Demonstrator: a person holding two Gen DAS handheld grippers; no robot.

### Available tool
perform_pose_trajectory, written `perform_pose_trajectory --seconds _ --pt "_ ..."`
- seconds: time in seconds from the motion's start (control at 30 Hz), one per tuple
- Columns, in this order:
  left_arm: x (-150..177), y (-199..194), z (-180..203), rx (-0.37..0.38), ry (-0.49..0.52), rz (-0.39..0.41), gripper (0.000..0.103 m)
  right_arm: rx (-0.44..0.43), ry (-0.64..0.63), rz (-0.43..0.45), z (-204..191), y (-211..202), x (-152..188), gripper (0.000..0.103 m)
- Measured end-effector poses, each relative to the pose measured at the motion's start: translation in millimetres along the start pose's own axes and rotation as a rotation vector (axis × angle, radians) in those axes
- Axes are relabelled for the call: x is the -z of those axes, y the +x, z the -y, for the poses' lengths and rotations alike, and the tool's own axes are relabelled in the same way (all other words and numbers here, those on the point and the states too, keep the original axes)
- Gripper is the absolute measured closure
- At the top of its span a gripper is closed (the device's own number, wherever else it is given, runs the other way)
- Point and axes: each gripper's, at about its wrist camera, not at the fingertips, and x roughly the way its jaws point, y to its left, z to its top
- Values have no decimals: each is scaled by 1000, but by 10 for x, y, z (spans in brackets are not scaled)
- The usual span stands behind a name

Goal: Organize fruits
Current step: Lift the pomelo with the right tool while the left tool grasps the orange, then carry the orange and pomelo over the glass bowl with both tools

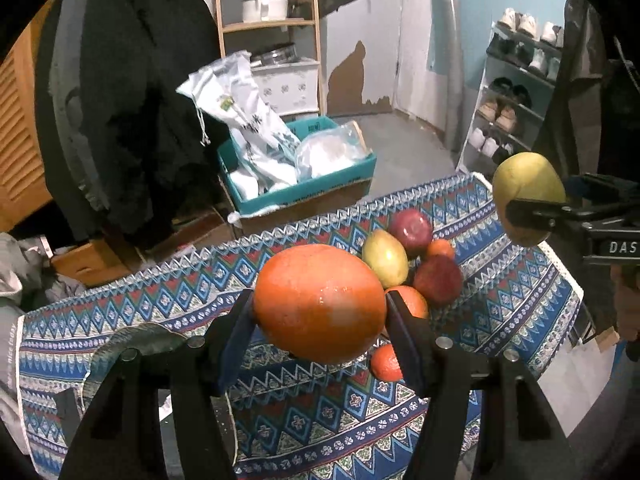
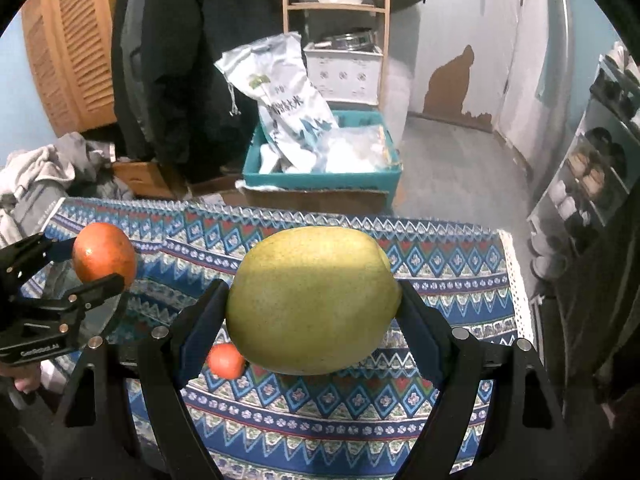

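- Two grippers are raised above a table covered with a patterned cloth, each pinching one fruit clear of the surface.
- Left gripper: its jaws press on both sides of a large orange fruit, which is off the cloth; the blue pads touch the fruit's left and right flanks.
- Right gripper: its jaws are clamped on a large yellow-green fruit, also clear of the cloth; a dark shadow band crosses the fruit's upper half.
- In the left wrist view, the yellow-green fruit appears at the right edge, held in the other tool's black fingers.
- In the right wrist view, the orange fruit appears at the left edge, held between the left tool's fingers; part of a hand shows below that tool.
- Remaining fruit on the cloth, left wrist view: a pear-shaped yellow fruit, a dark red apple behind it, a second red apple just beside it, a small orange between the two apples, and two further oranges partly hidden by the held fruit and the gripper's right finger.
- Background: a teal box holding white bags stands on the floor beyond the table; a shoe rack stands at right.
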Motion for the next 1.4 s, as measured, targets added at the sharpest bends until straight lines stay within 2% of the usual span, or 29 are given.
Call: perform_pose_trajectory --seconds 0.43,0.67,0.87,1.4 --pt "-89 -452 -132 20 -42 74 37 -46 -19 79 -256 -280 -187 20" --pt "-101 -620 -202 0 -43 113 37 -82 -29 109 -434 -361 -290 20" --pt "-70 -712 -288 -20 -48 131 37 -113 -46 110 -612 -318 -371 20" --pt "93 -828 -828 -82 -148 128 37 -203 -94 74 -1200 -66 -584 20"
